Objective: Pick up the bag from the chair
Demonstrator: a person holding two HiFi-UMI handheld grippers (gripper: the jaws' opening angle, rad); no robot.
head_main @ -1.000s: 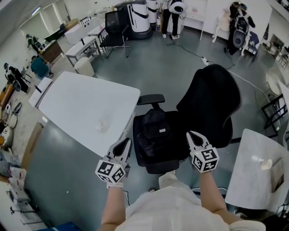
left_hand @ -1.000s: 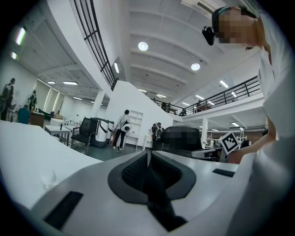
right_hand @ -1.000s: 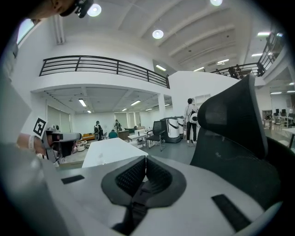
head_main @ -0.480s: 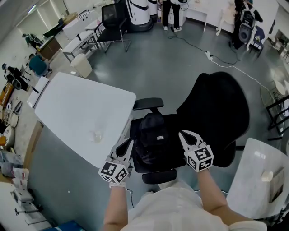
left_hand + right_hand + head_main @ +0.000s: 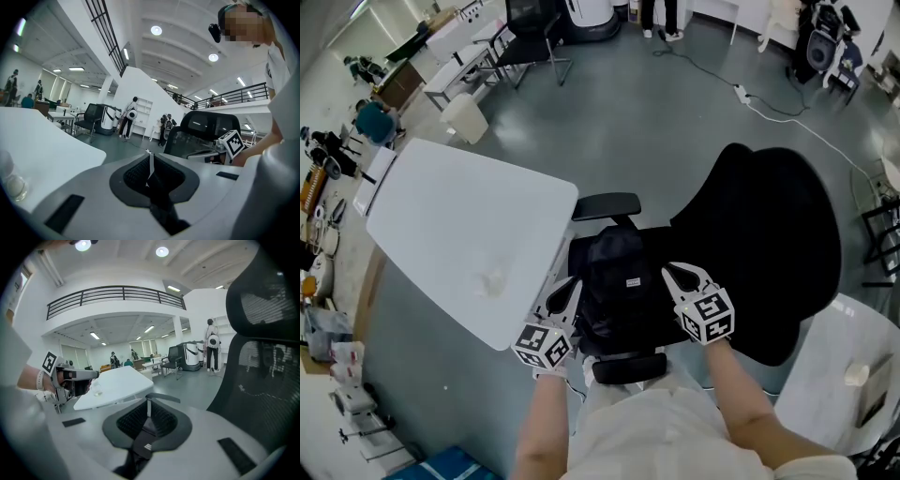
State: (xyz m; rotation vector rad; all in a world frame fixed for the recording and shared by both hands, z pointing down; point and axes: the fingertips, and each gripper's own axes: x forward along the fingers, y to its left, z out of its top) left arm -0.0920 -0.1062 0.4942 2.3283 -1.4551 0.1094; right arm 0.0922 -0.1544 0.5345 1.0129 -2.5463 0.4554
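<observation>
- Bag (image 5: 617, 281): black backpack w/ small white label, lying on the seat of the black office chair (image 5: 769, 244), approx. centre of head view.
- Left tongs (image 5: 571, 283) at bag's 9 o'clock, right tongs (image 5: 667, 271) at its 3 o'clock. Both fully closed, tips together, nothing gripped. Whether either touches the bag: can't tell.
- Far armrest (image 5: 606, 205) at bag's 12 o'clock, near armrest (image 5: 628, 367) at 6. Backrest (image 5: 267, 362) fills the 3 o'clock side, beyond right tongs.
- White desk (image 5: 459, 225) at 9–10 o'clock, its edge just beside left tongs & chair. Small clear object (image 5: 492, 279) on it, type unclear.
- 2nd white desk (image 5: 825, 356) at 4 o'clock, cut off by frame edge.
- Floor cable (image 5: 787, 112) + power strip (image 5: 741, 94) at 1 o'clock, well apart from chair.
- Another chair (image 5: 525, 37) & more desks far off at 11–12 o'clock, cropped by frame top.
- Person's white shirt (image 5: 666, 431) at 6 o'clock hides chair base & the floor under it.
- Bag blends w/ the black seat, so its outline is hard to trace.
- Right gripper view: dark shape w/ small label below the closed tips; can't ID for sure.
</observation>
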